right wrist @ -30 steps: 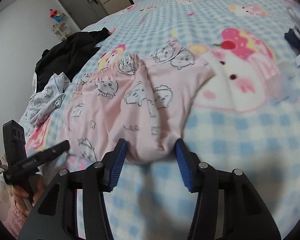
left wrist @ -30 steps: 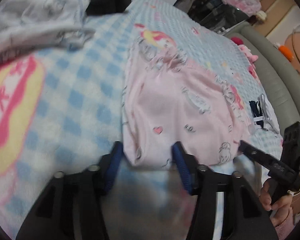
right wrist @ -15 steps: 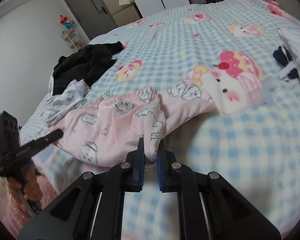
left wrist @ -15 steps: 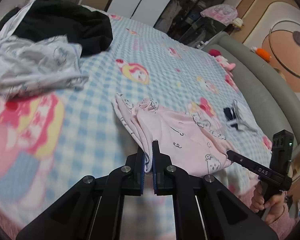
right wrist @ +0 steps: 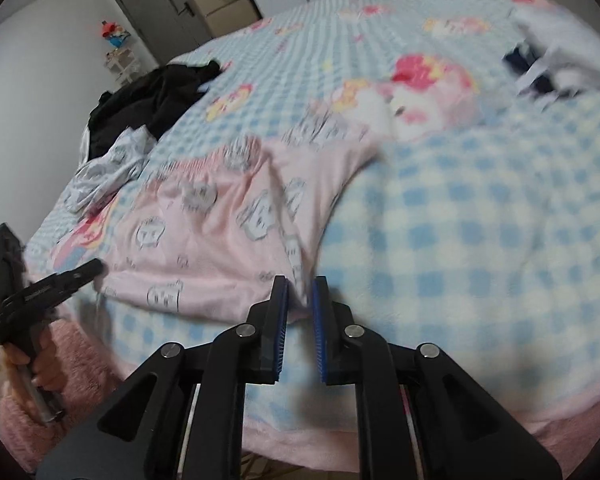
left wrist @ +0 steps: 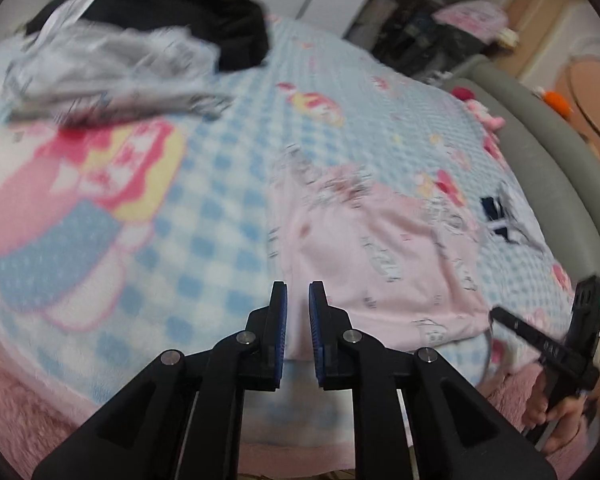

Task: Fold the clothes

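Pink pyjama shorts with grey cartoon prints (left wrist: 380,248) (right wrist: 220,232) lie spread on the blue checked blanket, hem toward the bed's near edge. My left gripper (left wrist: 298,300) stands over the hem's left corner. Its jaws are opening, a narrow gap shows, and pink cloth lies between the pads without being pressed. My right gripper (right wrist: 300,296) is at the hem's right corner, its jaws likewise opening with the cloth edge in the gap. Each gripper also shows in the other's view, the left gripper (right wrist: 96,268) and the right gripper (left wrist: 496,314), both in a person's hand.
A grey printed garment (left wrist: 112,68) and a black one (left wrist: 204,20) lie in a heap at the far left of the bed. Dark blue and white clothes (right wrist: 540,68) sit at the right. A grey padded bed frame (left wrist: 540,160) runs along the right side.
Both grippers went from wide open around the hem to shut on it and drew it toward the near edge. Now both jaws have parted slightly and the shorts lie flatter.
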